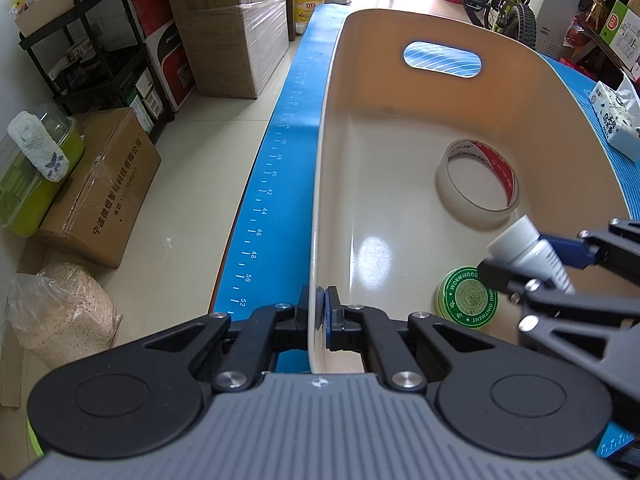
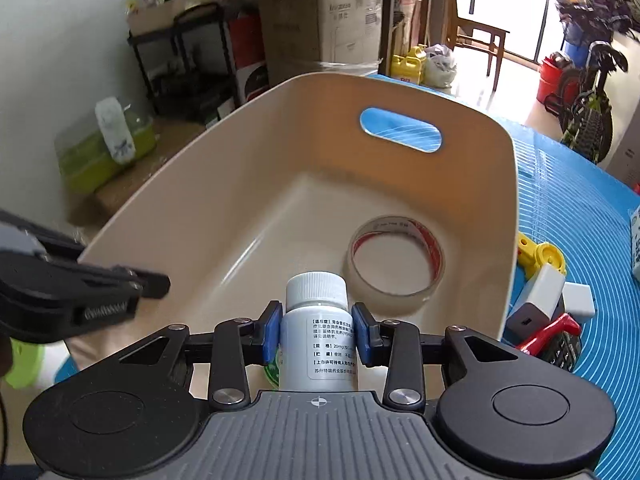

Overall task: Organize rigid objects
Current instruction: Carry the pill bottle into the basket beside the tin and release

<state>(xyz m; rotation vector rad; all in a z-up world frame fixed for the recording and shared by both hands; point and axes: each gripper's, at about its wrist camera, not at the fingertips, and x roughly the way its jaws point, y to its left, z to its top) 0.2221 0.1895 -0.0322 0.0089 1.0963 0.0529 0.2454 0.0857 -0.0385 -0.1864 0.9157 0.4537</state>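
The left gripper [image 1: 322,316] is clamped on the near rim of the beige bin [image 1: 384,92], 1 pad on each side of the wall. Above the bin's near end, the right gripper [image 2: 317,336] grasps a white pill bottle [image 2: 316,332]. Inside the bin lie a tape roll [image 2: 396,256] and a green ointment tin [image 1: 466,298].

Bin [image 2: 508,216] sits on the mat [image 2: 568,208], along its left edge. In the bin: tape roll [image 2: 396,256] on the floor toward the right wall; round tin [image 1: 466,298] at the near end. Bottle [image 2: 316,332] over the bin's near end, above the tin. Small items cluster [image 2: 548,300] on the mat, just right of the bin.
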